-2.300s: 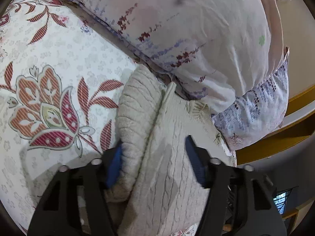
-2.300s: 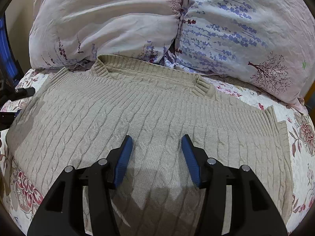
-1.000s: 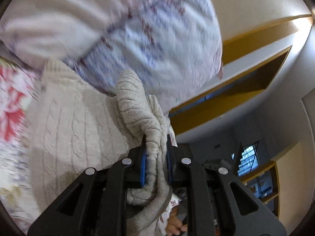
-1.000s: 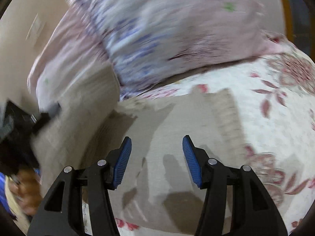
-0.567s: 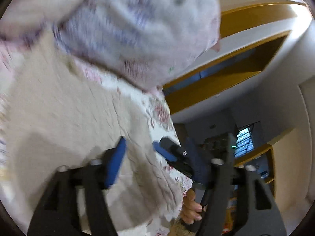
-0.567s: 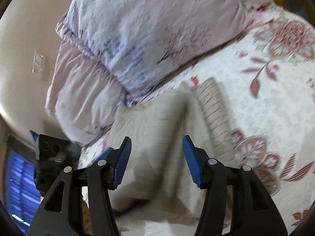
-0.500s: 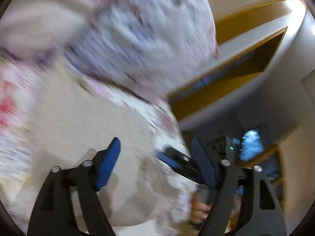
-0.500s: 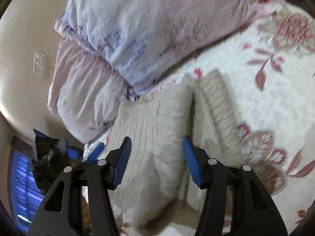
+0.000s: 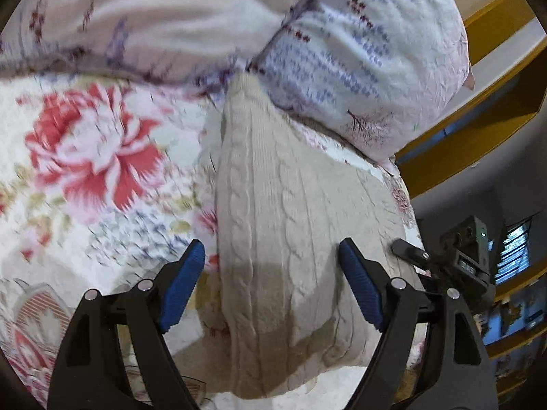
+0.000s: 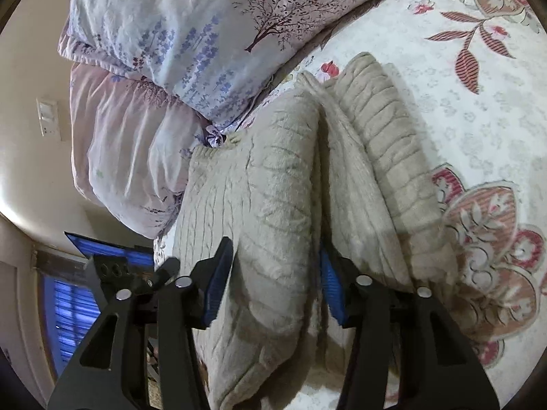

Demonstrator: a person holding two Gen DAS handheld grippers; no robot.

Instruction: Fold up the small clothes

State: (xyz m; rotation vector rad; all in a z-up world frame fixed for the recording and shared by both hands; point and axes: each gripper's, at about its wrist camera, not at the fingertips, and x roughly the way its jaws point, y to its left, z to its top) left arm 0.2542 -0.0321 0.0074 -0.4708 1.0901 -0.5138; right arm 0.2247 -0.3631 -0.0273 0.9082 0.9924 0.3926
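A beige cable-knit sweater (image 9: 283, 225) lies folded on the floral bedspread (image 9: 89, 171), one end against the pillows. My left gripper (image 9: 270, 287) is open above the sweater's near end, holding nothing. In the right wrist view the sweater (image 10: 273, 184) shows as a folded stack with a raised ridge and a ribbed edge on the right. My right gripper (image 10: 273, 280) is open, with the raised ridge between its jaws. The other gripper (image 9: 461, 263) shows at the right edge of the left wrist view.
Two lavender-print pillows (image 9: 359, 44) lie at the head of the bed; they also show in the right wrist view (image 10: 191, 34). The bedspread (image 10: 478, 109) stretches to the right of the sweater. Yellow wooden shelving (image 9: 478, 130) and a bright window (image 10: 71, 300) stand beyond the bed edge.
My left gripper let go of the sweater fold it had lifted across, opened and drew back. My right gripper stayed open and moved in around the sweater's raised ridge.
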